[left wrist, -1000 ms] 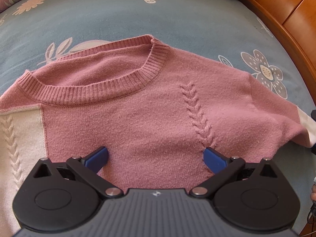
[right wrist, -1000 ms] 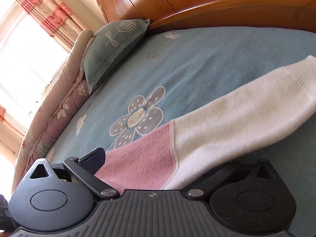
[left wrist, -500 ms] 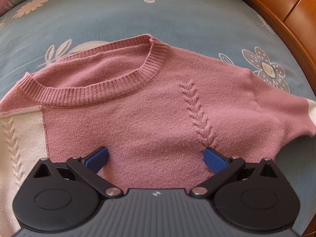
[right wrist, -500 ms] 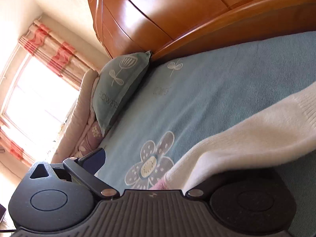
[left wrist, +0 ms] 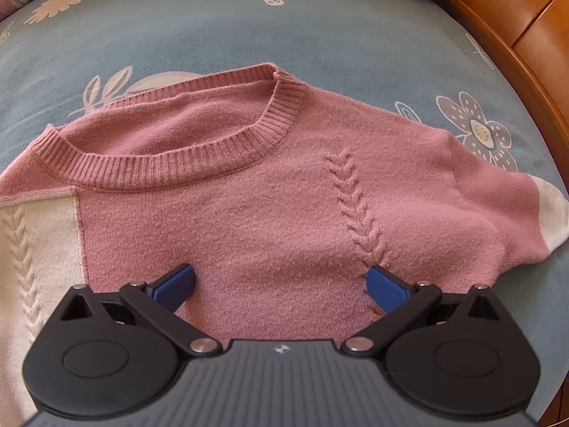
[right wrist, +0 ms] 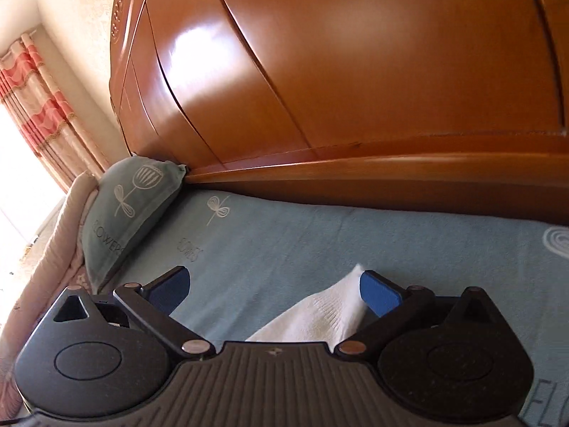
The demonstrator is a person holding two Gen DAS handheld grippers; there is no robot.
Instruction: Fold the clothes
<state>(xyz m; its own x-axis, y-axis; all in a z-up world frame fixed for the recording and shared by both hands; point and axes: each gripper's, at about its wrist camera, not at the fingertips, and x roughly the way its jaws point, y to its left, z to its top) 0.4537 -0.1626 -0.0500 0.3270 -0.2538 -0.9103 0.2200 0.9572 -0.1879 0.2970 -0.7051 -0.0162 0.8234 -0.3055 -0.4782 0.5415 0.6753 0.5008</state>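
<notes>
A pink knit sweater [left wrist: 249,192] with a ribbed round collar lies flat on the blue bed cover, front up. It has a cream panel [left wrist: 35,242] at the left and a cream cuff end [left wrist: 553,213] on its right sleeve. My left gripper [left wrist: 281,284] is open just above the sweater's chest, blue pads spread wide with nothing between them. In the right wrist view my right gripper [right wrist: 274,288] is open too. The white ribbed sleeve cuff [right wrist: 327,315] lies loose between its pads, close to the right pad.
The blue flower-print bed cover [left wrist: 320,25] spreads all round the sweater. An orange wooden headboard [right wrist: 338,71] rises at the far edge. A teal pillow [right wrist: 131,210] leans in its left corner. Striped pink curtains [right wrist: 42,114] hang by a bright window.
The right gripper has drawn back along the white sleeve toward the cuff and tilted up toward the headboard. In the left view more of the sleeve's cream end shows; the left gripper barely moved.
</notes>
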